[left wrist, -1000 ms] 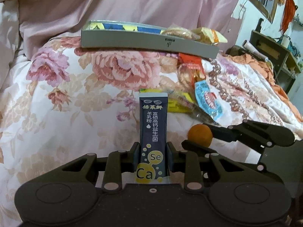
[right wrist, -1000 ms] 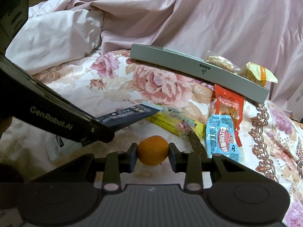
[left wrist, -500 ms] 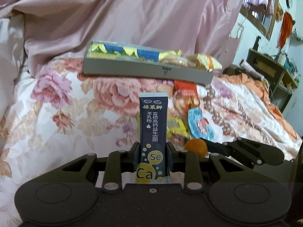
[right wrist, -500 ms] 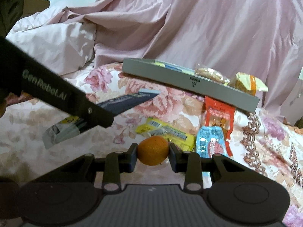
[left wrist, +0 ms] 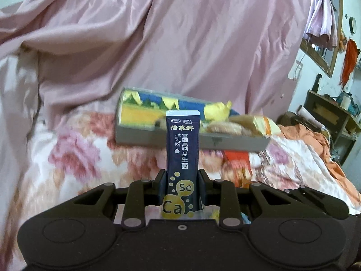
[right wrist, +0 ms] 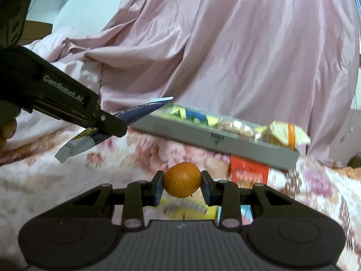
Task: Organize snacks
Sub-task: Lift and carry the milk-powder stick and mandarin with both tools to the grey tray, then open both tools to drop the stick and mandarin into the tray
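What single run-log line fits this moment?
left tool: shut on sachet | right tool: shut on orange | tray: ahead on bed

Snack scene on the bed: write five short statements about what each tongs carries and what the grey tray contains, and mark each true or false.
1. The left tongs grip a dark blue powder sachet printed with Se and Ca. True.
2. The right tongs are empty. False: their pads press on a small orange from both sides.
3. The grey tray already holds several snack packets. True.
4. The red snack packet lies inside the tray. False: it lies on the floral bedspread, in front of the tray.
5. The sachet rests flat on the bedspread. False: it is held off the bed, its tip toward the tray.
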Demonstrator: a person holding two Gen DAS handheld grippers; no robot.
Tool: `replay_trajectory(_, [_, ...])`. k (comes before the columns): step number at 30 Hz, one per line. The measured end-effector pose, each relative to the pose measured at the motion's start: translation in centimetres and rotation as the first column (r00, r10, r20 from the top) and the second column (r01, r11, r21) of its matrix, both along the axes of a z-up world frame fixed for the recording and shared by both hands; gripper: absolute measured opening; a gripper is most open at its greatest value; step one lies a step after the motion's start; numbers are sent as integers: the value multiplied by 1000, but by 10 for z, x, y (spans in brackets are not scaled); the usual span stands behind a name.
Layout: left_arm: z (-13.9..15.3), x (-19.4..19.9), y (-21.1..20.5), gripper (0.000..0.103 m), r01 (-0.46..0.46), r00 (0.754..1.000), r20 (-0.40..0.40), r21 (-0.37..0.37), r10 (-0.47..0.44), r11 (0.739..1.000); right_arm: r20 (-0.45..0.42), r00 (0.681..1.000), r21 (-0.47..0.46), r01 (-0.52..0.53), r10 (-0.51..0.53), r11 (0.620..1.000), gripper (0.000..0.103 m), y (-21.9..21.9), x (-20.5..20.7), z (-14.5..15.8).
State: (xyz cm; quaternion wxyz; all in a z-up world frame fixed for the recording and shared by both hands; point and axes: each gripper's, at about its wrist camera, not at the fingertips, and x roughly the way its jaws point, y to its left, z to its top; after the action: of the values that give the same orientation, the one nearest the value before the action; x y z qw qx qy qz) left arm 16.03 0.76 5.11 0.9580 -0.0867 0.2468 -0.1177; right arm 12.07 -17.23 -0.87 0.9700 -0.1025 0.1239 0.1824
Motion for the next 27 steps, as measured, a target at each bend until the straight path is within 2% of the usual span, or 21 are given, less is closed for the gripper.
replay_trajectory(6, [17,52,5,31,-15,999,45,45,13,999,73,997,-22,-30,31,999,39,9,36,19])
replay_trajectory(10, [21,91,16,31,-54,997,51,28,52,998,98,994,-35,-50,53,998,39,18,69,30])
replay_trajectory(13, [18,119,24,31,-82,996,28,9,82,997,105,992,-35,-59,62,998,39,24,93,38])
replay_trajectory(19, [4,158,21,31,-64,997,-33,13,64,998,82,996,-65,-27,32,998,39,35,135,38])
replay_trajectory(27, [-5,181,8,31,-37,998,-40,57,39,998,30,1000,-58,-1,3,998,39,34,155,23])
